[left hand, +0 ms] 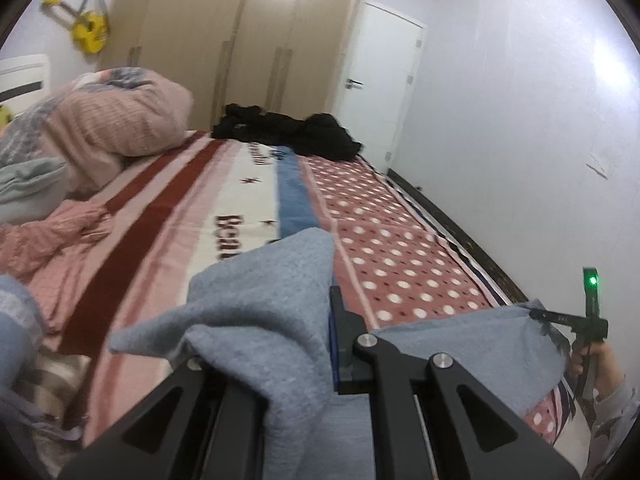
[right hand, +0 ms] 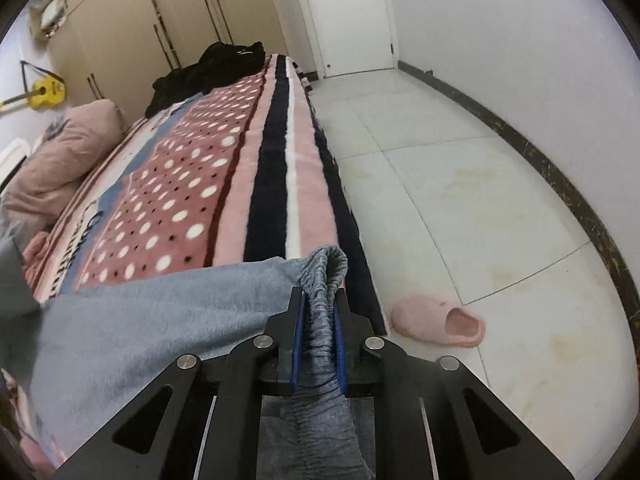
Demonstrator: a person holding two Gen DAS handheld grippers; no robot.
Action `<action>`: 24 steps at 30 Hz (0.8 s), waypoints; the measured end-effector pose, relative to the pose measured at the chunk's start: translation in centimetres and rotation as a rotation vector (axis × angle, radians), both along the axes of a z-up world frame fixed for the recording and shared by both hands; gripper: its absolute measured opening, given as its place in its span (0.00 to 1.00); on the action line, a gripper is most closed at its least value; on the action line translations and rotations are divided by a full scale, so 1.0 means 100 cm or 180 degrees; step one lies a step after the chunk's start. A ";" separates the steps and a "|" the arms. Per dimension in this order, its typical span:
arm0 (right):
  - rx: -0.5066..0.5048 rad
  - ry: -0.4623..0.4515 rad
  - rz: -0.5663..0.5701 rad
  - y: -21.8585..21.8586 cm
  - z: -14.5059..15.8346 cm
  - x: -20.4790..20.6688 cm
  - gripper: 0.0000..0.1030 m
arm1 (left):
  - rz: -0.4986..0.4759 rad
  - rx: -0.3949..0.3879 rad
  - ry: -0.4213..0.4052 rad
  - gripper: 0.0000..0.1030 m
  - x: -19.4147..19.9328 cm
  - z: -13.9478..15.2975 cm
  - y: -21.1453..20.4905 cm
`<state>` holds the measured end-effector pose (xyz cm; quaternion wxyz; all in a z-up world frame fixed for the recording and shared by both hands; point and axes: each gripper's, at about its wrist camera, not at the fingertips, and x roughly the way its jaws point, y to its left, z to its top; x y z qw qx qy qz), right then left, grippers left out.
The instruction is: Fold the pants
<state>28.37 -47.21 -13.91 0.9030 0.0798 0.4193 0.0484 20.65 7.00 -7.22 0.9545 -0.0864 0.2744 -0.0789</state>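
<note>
The grey-blue pants (left hand: 260,320) lie across the near end of the bed, stretched between my two grippers. My left gripper (left hand: 320,304) is shut on a bunched fold of the pants; cloth drapes over its left finger and hides it. My right gripper (right hand: 320,300) is shut on the gathered elastic waistband (right hand: 324,280) of the pants (right hand: 160,320) near the bed's right edge. The right gripper also shows in the left wrist view (left hand: 536,314), pinching the far corner of the cloth.
The bed carries a striped and polka-dot blanket (left hand: 380,240). A black garment pile (left hand: 288,130) lies at the far end. A pink pillow (left hand: 116,120) and bunched bedding sit on the left. A pink slipper (right hand: 438,320) lies on the tiled floor to the right.
</note>
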 end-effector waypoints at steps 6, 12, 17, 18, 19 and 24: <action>-0.0031 0.0048 0.0036 0.003 0.007 -0.014 0.30 | -0.0685 0.0064 0.0211 0.10 0.017 -0.032 -0.079; -0.0173 -0.0056 0.0204 0.022 0.021 -0.034 0.41 | -0.1426 0.0139 0.0684 0.58 0.008 -0.069 -0.130; -0.0223 -0.0272 0.0409 0.052 0.044 -0.056 0.46 | -0.1507 -0.0171 0.0756 0.67 -0.016 -0.059 -0.103; -0.0231 -0.0348 0.0490 0.063 0.050 -0.062 0.47 | -0.1499 -0.0230 0.0733 0.72 -0.020 -0.056 -0.096; -0.0253 -0.0409 0.0564 0.073 0.055 -0.068 0.50 | -0.1469 -0.0279 0.0694 0.77 -0.027 -0.051 -0.086; -0.0394 -0.0766 0.0934 0.139 0.084 -0.103 0.65 | -0.0977 0.0100 0.0374 0.81 -0.061 -0.029 -0.036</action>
